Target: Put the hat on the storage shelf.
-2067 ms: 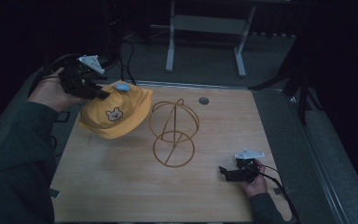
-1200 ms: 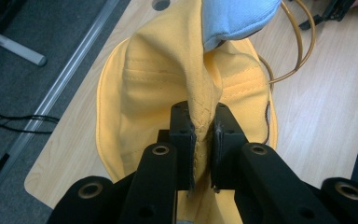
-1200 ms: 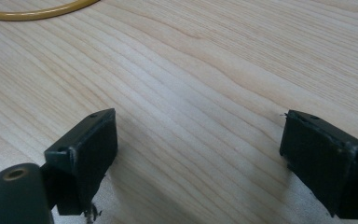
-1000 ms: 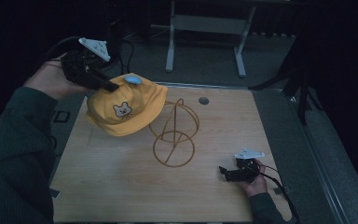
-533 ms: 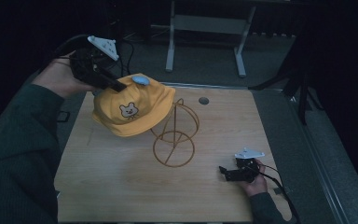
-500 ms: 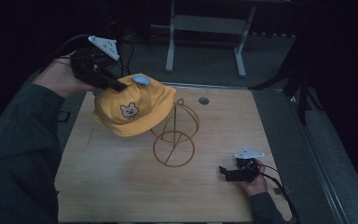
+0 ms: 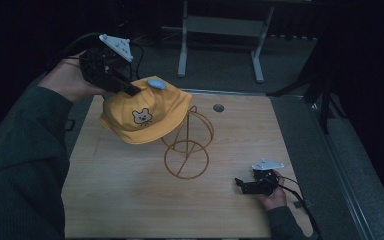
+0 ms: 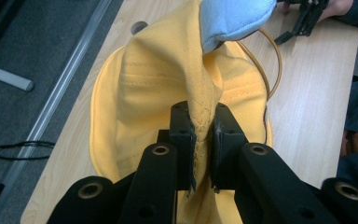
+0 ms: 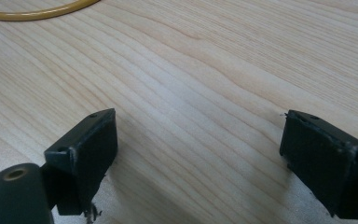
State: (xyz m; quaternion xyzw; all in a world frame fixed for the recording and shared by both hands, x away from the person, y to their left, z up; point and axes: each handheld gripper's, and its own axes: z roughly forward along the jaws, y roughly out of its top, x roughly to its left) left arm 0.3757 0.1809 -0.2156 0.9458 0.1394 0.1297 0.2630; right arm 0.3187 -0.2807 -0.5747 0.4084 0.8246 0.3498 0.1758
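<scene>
Moments earlier low over the table's left edge, the yellow cap (image 7: 142, 112) had been carried up and rightward until its crown hung against the upper loop of the wire hat stand (image 7: 187, 145), suggesting the job of hanging it was well along but not finished. The left gripper (image 7: 130, 91), held high at the far left of the wooden table (image 7: 130, 210), had its jaws clamped on a pinched fold of the cap's fabric near the pale blue button (image 7: 156, 83) on top. The right gripper (image 7: 239, 184) had not shifted from its spot near the table's front right corner, jaws spread wide with nothing between them. From the high view, the cap's bear emblem (image 7: 141, 116) faced the camera and the stand's round base ring sat just clear of the brim. The left gripper view supplied what that angle could not: the seam of the cap (image 8: 168, 93) squeezed upright between the two black pads (image 8: 182, 140), and the stand's wire (image 8: 272, 60) curving out from under the cloth. The right gripper view showed bare wood grain between its parted jaws and an arc of the stand's base ring (image 9: 37, 11) at the top edge.
</scene>
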